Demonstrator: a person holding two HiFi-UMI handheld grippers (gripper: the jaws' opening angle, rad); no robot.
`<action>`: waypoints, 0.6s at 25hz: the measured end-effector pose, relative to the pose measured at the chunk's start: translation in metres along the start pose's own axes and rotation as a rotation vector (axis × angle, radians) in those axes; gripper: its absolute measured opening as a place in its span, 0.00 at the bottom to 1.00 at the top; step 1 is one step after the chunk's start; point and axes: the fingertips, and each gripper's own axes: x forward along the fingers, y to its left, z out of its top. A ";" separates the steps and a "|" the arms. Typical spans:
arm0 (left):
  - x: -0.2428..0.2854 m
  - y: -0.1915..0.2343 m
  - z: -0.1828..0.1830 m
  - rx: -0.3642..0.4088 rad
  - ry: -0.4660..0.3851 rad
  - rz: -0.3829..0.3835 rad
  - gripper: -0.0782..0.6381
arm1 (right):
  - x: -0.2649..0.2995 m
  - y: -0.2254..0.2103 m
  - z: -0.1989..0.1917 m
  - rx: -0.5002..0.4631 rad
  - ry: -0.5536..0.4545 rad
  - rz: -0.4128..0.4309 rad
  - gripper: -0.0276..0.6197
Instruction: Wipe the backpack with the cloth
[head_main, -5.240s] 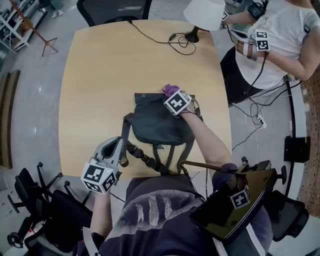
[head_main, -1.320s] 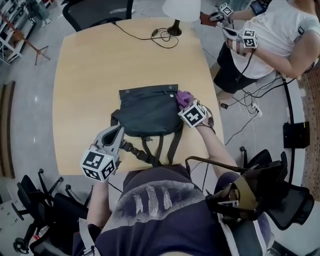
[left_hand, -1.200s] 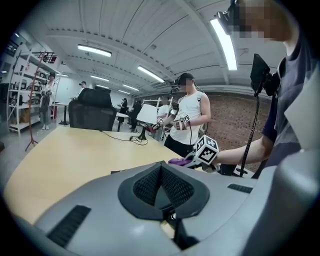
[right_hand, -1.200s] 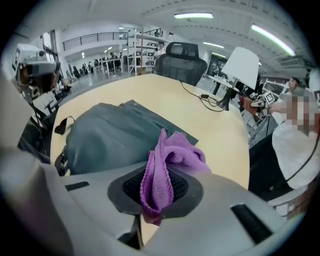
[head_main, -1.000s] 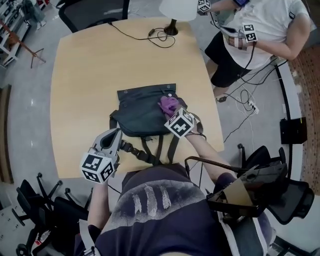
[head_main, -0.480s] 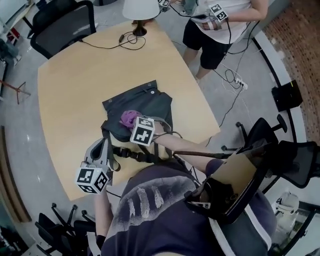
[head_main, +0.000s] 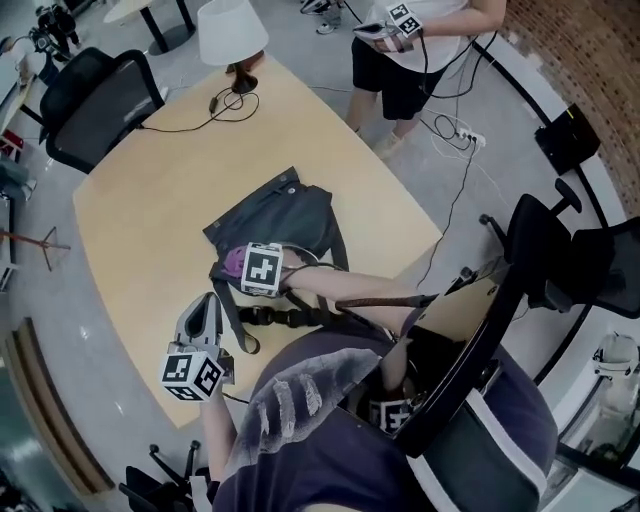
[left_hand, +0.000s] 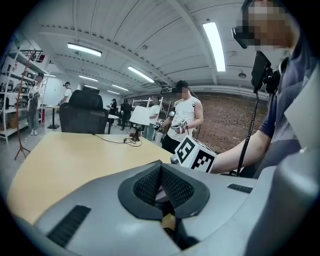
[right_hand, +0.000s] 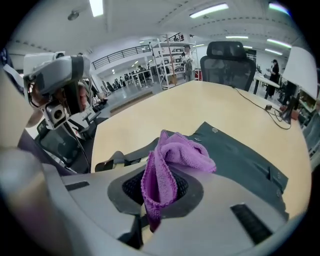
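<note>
— Right claw (right_hand: 159, 194)?
— Clamped on the purple cloth (right_hand: 172, 156), which lies on the dark backpack (head_main: 287, 217) on the table (head_main: 150, 200).
— Left claw (left_hand: 161, 186)?
— Jaws together, empty, near the straps (head_main: 272, 316).

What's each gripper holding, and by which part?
Right gripper: cloth, pinched at a bunched fold, the rest flopping forward. Left gripper: shut, nothing in it.

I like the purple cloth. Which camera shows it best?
The right gripper view: the cloth is big and close, pinched in the right gripper. Head view shows a small purple bit; left gripper view, nothing clear.
</note>
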 end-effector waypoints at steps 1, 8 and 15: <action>-0.001 -0.001 0.000 0.004 0.001 -0.004 0.12 | 0.000 0.003 0.004 0.031 -0.024 0.036 0.09; -0.012 -0.003 -0.002 0.007 0.013 0.017 0.12 | -0.040 0.035 0.058 0.328 -0.371 0.378 0.09; -0.019 -0.025 0.003 0.019 -0.017 0.082 0.12 | -0.133 0.045 0.076 0.253 -0.611 0.357 0.09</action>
